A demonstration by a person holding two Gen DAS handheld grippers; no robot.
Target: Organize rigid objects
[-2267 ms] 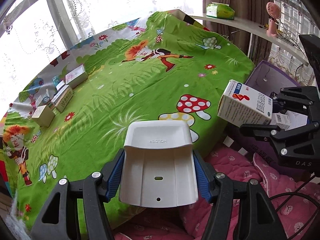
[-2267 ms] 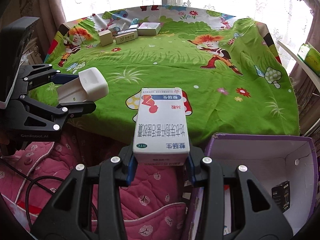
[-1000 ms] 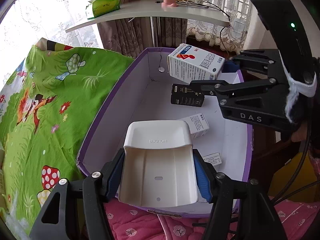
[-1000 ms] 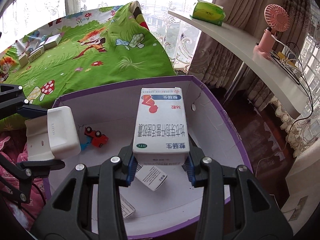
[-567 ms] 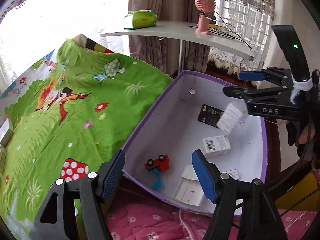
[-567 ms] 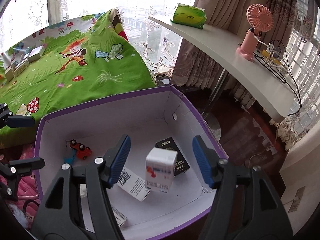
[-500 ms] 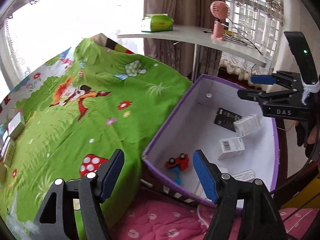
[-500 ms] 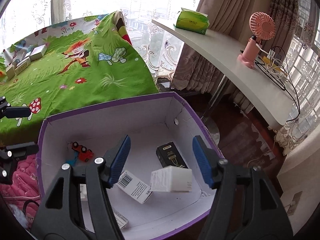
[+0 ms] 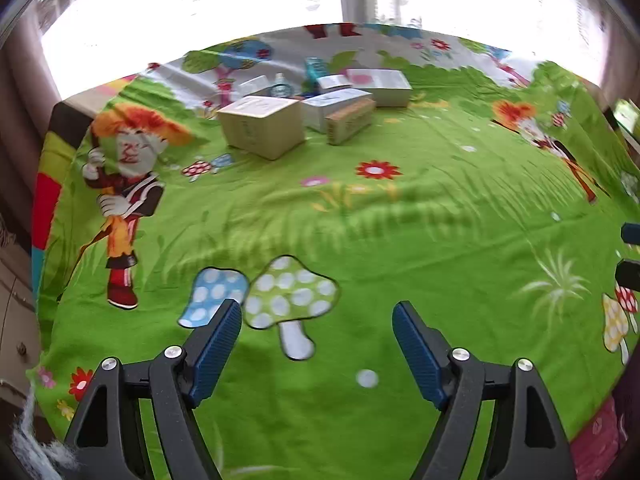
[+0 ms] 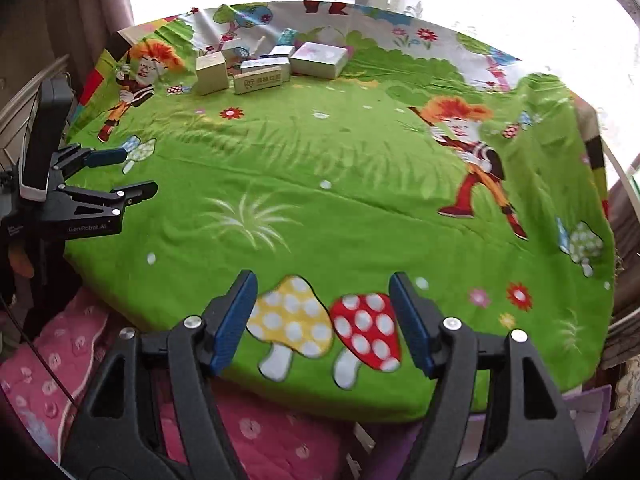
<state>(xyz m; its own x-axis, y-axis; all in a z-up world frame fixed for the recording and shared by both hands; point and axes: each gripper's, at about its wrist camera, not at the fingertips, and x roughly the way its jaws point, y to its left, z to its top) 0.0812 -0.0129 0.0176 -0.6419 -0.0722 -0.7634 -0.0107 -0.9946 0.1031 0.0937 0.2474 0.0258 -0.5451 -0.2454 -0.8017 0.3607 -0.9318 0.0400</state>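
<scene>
Left gripper: the black two-finger left gripper with blue ribbed pads (image 9: 318, 332) hangs over the near part of the bed with its jaws wide and nothing between them; they have just been opening. It is free to take a new item.

Right gripper: the black two-finger right gripper with blue ribbed pads (image 10: 322, 316) is likewise spread wide and empty, its jaws having just been opening, and it sits over the bed's near edge above the mushroom print.

Surface: the green cartoon-printed bedsheet with mushrooms and flowers (image 10: 360, 184) is bare across its middle, so both tools have an unobstructed path to the far side.

Remaining items: a cluster of small rigid cartons lies at the far end, well apart from both grippers. It includes a beige cardboard cube box (image 9: 262, 125), a long tan printed carton (image 9: 349, 120) just beside it, and a flat white box with a pink mark (image 9: 382, 85) behind.

Arrangement: the cartons touch or nearly touch one another, probably because they were set out together as the stock to be sorted.

Destination: a corner of purple box (image 10: 588, 400) shows at the lower right of the right wrist view, off the bed.

Step in hand: judged to be the reach toward the cluster for the next pick.
</scene>
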